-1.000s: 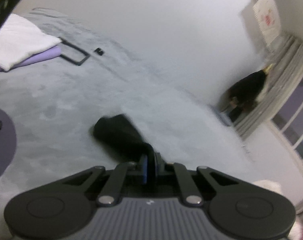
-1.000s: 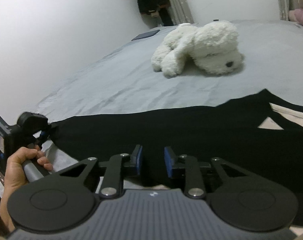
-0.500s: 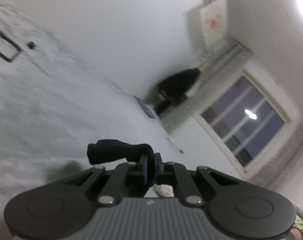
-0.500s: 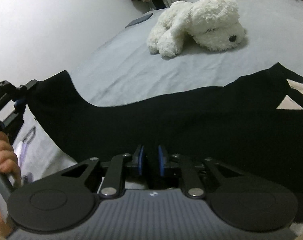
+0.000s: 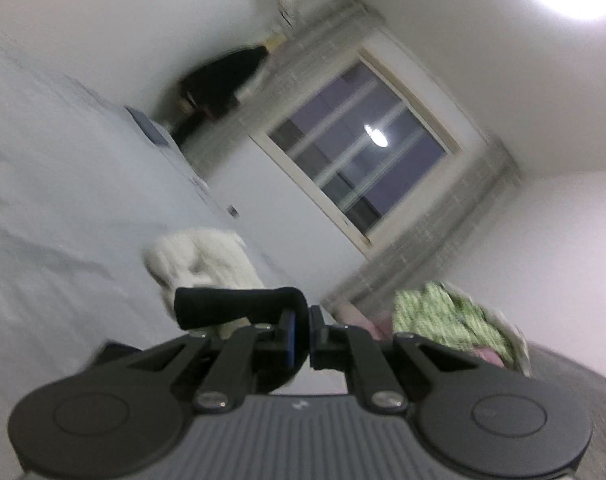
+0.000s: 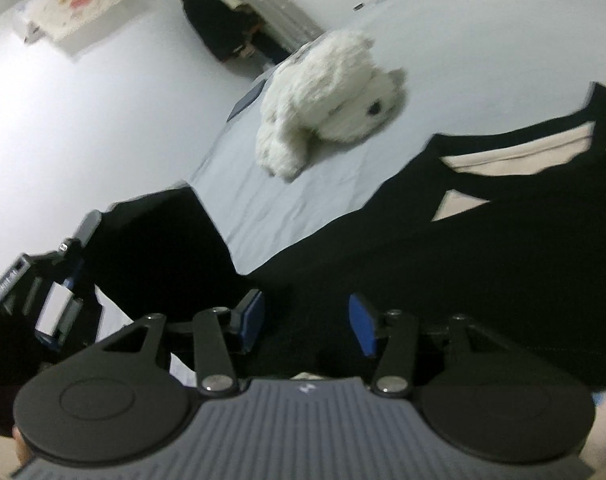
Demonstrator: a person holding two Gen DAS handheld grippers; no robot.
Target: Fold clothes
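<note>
A black garment (image 6: 443, 256) with a cream inner panel lies spread over the grey bed (image 6: 483, 60). My right gripper (image 6: 305, 322) is open just above the cloth, its blue pads wide apart and nothing between them. My left gripper (image 5: 301, 334) is shut on a corner of the black garment (image 5: 239, 306), which rolls out to the left of the fingers, lifted off the bed. In the right wrist view that left gripper (image 6: 69, 276) shows at the far left, holding the raised black corner.
A white plush dog (image 6: 327, 96) lies on the bed beyond the garment, also the plush dog (image 5: 207, 256) in the left wrist view. A green and pink cloth pile (image 5: 455, 320) sits at the right. A window (image 5: 359, 152) and a dark hanging garment (image 5: 223, 80) lie beyond the bed.
My left gripper has lifted and swung right with the black corner. My right gripper shut on the cloth half a second ago and has now opened wide, letting it go.
</note>
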